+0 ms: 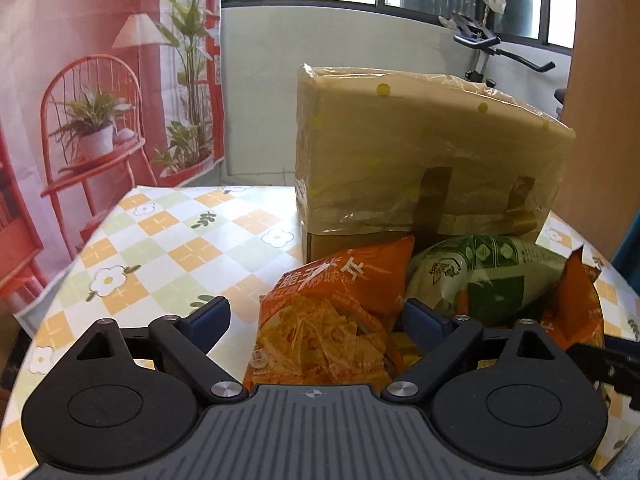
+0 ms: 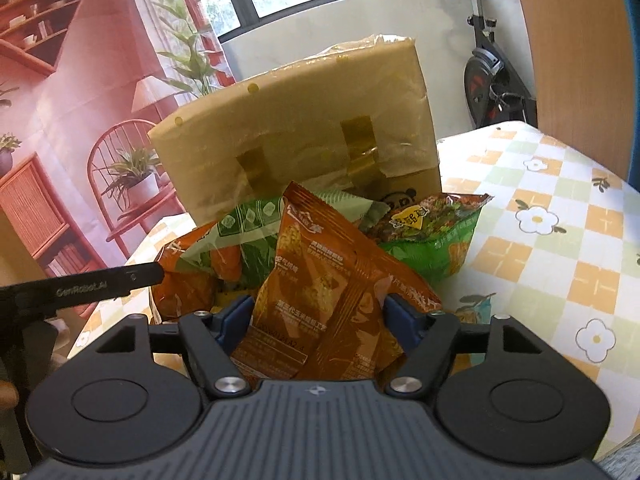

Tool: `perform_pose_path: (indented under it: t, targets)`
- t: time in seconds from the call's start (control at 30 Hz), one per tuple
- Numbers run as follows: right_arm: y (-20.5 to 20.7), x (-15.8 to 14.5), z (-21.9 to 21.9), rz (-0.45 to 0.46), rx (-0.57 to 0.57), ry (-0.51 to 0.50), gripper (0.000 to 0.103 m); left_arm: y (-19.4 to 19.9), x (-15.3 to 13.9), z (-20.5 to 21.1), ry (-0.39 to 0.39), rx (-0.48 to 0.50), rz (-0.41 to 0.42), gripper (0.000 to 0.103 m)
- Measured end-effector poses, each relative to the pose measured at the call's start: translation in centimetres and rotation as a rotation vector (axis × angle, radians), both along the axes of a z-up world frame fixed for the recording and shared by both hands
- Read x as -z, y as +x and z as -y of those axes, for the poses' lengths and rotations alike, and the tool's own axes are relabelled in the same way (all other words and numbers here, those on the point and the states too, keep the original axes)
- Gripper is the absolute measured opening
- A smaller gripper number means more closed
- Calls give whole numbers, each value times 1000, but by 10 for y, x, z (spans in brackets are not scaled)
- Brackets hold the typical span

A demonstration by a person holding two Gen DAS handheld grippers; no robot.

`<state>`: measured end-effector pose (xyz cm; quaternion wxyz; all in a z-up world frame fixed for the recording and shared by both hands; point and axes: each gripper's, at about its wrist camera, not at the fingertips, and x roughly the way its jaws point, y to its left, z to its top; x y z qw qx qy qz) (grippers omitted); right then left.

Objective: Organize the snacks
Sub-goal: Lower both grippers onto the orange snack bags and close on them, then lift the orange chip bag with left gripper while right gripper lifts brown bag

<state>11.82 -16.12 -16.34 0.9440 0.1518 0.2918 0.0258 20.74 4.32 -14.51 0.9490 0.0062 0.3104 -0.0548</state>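
Several snack bags lie heaped on the table in front of a plastic-wrapped cardboard box [image 1: 420, 152] [image 2: 300, 128]. My left gripper [image 1: 316, 316] is open around an orange chip bag [image 1: 332, 320]; its left pad stands clear of the bag. Behind that lies a green-and-white bag [image 1: 480, 272] [image 2: 240, 240]. My right gripper [image 2: 320, 316] is shut on an upright orange-brown snack bag [image 2: 320, 280], with both blue pads against its sides. A bright green bag [image 2: 432, 236] lies to the right of it. One finger of the left gripper [image 2: 100, 284] reaches in from the left in the right wrist view.
The table [image 1: 160, 248] [image 2: 560, 240] wears a checked flower-print cloth. Another orange bag [image 1: 576, 304] [image 2: 184, 280] lies in the heap. A printed room backdrop [image 1: 100, 100] hangs at the left, and an exercise bike [image 2: 488, 76] stands behind the table.
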Motion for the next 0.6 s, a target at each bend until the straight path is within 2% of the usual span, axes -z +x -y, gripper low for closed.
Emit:
perform_pose_path:
  t: [0.2,0.33,0.4,0.6]
  targets:
    - [2,3,1,1,-9,-1,73,23,17,5,26,3,-56,95]
    - [3,3,2,0,-9,1,73,32,28,2,-13,18,-92,95]
    - [3,5,3,-5,-10,4,73,36,32,5,-4,20,-110,95]
    - [8,9,3,-29,-10,12,75,30,33,11,60,25,-86,82]
